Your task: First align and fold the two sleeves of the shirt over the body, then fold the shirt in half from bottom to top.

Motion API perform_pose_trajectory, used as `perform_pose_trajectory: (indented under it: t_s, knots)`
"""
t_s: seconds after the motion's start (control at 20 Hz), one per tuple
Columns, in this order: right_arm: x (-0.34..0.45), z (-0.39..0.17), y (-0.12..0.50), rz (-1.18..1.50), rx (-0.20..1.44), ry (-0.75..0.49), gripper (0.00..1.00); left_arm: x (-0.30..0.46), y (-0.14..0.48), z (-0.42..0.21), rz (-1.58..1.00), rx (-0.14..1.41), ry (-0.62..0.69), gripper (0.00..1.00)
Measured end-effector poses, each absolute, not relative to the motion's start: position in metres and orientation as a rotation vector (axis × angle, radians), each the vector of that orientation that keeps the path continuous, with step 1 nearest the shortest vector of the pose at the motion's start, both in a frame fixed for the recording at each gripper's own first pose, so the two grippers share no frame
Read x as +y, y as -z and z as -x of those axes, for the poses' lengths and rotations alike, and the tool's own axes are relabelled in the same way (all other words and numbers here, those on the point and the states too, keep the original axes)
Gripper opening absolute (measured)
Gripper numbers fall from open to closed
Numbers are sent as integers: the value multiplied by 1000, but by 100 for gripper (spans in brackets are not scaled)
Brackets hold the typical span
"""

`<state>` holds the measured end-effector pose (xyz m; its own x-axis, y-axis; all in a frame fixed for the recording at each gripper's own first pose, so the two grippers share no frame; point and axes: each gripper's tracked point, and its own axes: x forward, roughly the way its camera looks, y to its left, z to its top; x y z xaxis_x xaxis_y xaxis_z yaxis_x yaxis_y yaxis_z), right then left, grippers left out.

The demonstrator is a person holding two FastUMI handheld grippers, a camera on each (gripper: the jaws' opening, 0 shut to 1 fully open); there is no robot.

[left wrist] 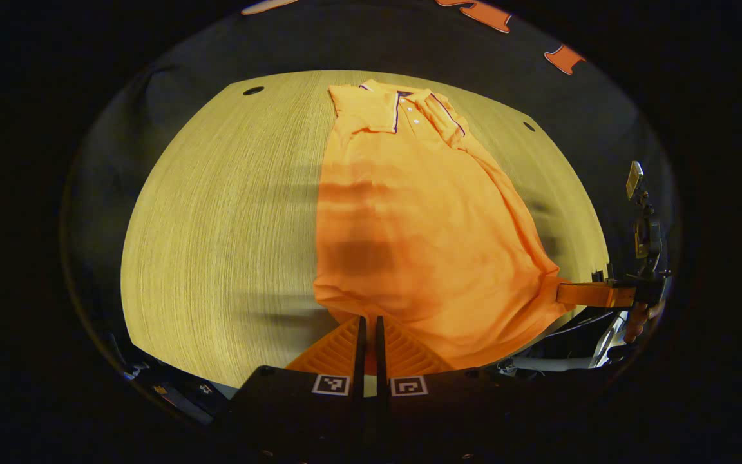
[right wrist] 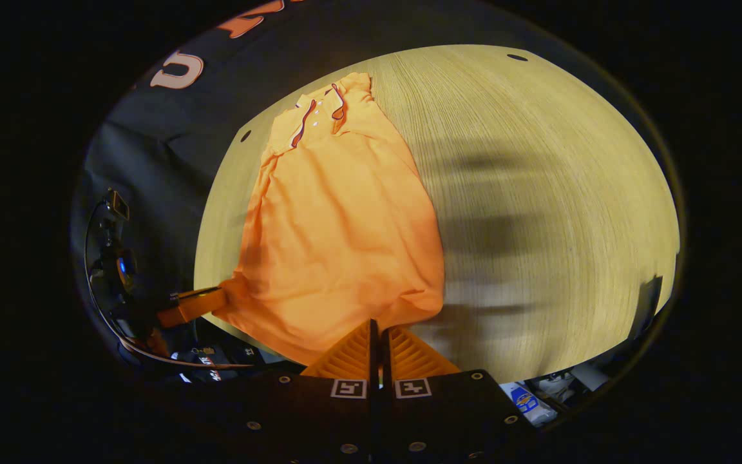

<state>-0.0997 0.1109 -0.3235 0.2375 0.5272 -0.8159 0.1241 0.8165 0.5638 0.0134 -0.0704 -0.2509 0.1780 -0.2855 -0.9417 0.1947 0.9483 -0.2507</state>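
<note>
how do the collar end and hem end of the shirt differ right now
The collar end lies flat at the table's far side, untouched; the hem end is at the near edge, bunched, with both tools, left and right, shut at its corners. Both ends are narrowed, with the sleeves folded in.

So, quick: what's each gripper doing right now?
Left gripper: fingers closed on the shirt hem's left corner.
Right gripper: fingers closed on the hem's right corner.

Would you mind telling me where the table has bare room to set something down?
The table is bare on both sides of the shirt: widely to its left in the left gripper view, to its right in the right gripper view. The near edge is crowded: the left gripper and right gripper sit at the hem.
</note>
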Motion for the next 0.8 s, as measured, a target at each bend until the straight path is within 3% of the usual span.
perform_pose_trajectory:
  t_s: [0.25,0.8]
  knots:
    - [118,69,296,-673,1262,-338,2,-83,231,-44,154,1309,392,8]
    - [105,-20,270,-721,1168,-288,2,-91,211,-144,189,1207,459,4]
